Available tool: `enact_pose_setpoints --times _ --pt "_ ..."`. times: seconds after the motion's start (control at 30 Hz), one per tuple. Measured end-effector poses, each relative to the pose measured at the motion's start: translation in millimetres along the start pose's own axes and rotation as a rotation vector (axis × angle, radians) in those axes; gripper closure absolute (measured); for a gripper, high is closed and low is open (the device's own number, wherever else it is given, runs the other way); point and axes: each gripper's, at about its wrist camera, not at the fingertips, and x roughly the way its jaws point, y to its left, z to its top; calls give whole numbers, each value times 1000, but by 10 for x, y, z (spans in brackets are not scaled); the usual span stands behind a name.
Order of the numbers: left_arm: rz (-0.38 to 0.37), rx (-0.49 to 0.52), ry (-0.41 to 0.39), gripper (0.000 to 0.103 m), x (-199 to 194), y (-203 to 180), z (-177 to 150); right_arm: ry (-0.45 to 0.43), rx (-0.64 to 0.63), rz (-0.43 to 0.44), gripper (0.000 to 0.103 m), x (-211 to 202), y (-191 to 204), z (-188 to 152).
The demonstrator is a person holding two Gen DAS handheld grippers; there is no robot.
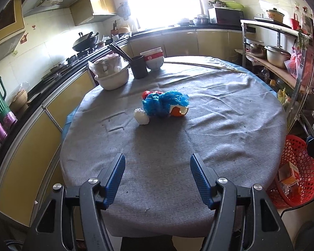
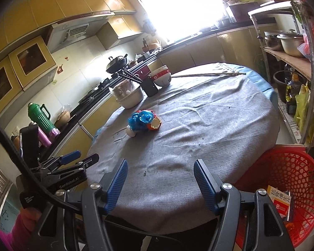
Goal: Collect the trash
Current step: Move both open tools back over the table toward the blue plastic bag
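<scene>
Nearest you, both sets of jaws stand released with nothing between them: your left gripper [image 1: 157, 179] and your right gripper [image 2: 160, 183] hover over the near edge of the cloth-covered counter [image 1: 219, 125]. Down at your right, beside the counter, the red basket [image 2: 293, 167] already holds a small carton. Farther out, near the middle of the counter, lies the trash: a crumpled blue plastic bag [image 1: 164, 103], a white wad [image 1: 142, 117] touching its near-left side, and orange peel [image 1: 179, 112] at its right. The bag looks light, soft and slippery, so pinch a bunched fold; the peel seems limp and may tear
</scene>
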Motion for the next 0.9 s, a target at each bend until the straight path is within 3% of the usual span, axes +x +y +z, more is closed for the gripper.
enact_pose_setpoints --times 0.9 --pt "-17 -109 68 38 390 485 -152 91 -51 -3 33 552 306 28"
